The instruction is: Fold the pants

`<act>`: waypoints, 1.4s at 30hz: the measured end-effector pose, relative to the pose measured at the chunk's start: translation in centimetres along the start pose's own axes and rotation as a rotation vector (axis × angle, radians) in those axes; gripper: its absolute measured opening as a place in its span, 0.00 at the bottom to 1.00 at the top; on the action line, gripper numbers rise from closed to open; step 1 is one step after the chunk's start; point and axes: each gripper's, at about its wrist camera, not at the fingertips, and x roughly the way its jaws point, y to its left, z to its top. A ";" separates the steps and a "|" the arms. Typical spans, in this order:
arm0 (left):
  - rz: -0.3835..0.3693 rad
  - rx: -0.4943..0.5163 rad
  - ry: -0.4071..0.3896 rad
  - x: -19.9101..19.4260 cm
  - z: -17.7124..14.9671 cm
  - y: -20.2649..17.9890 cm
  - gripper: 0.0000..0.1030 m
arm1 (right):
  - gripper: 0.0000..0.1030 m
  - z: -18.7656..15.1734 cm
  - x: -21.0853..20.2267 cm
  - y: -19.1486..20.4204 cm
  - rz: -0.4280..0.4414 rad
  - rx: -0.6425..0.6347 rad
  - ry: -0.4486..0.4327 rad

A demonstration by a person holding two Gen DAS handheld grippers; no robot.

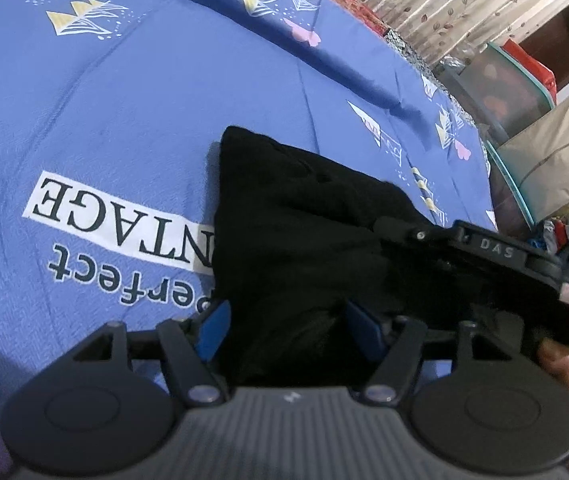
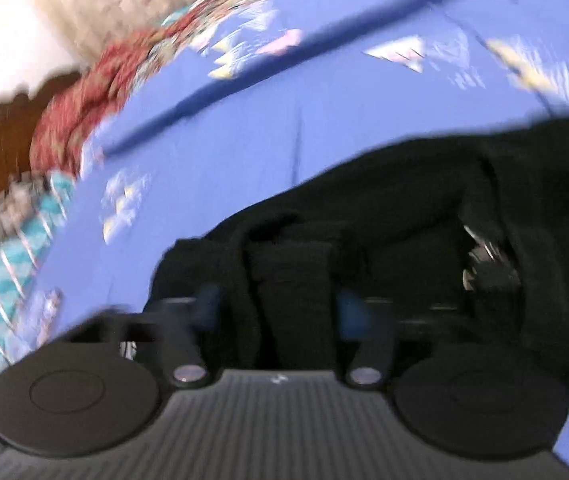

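Spanning soft black pants (image 1: 292, 220) bunched at centre frame on the blue printed bedsheet (image 1: 124, 100), my left gripper (image 1: 284, 332) holds its blue-padded jaws apart around the fabric. My right gripper (image 2: 280, 308), blurred, stands likewise parted around a dark ribbed fold of the pants (image 2: 364, 208).

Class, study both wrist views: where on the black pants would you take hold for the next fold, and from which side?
Probably the near edge of the black pants, approached low from the holder's side. That edge is bunched thick between the left gripper's blue fingers, while the far corner lies flat on the blue bedsheet, offering less to pinch.
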 end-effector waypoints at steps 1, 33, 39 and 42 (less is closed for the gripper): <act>-0.008 -0.006 -0.005 -0.2 0.2 0.0 0.63 | 0.30 0.4 -0.7 0.7 0.022 -0.036 -0.030; 0.082 0.123 0.065 2.7 -1.4 -3.1 0.58 | 0.00 -1.6 -2.6 -6.6 -0.100 0.066 -0.043; -0.021 0.028 0.010 0.6 -0.8 -1.4 0.72 | 0.34 1.9 -5.2 -3.9 -0.025 -0.048 -0.093; -0.066 -0.007 -0.018 0.1 -0.1 -0.8 0.77 | 0.37 4.0 -4.1 -1.3 0.012 -0.146 -0.079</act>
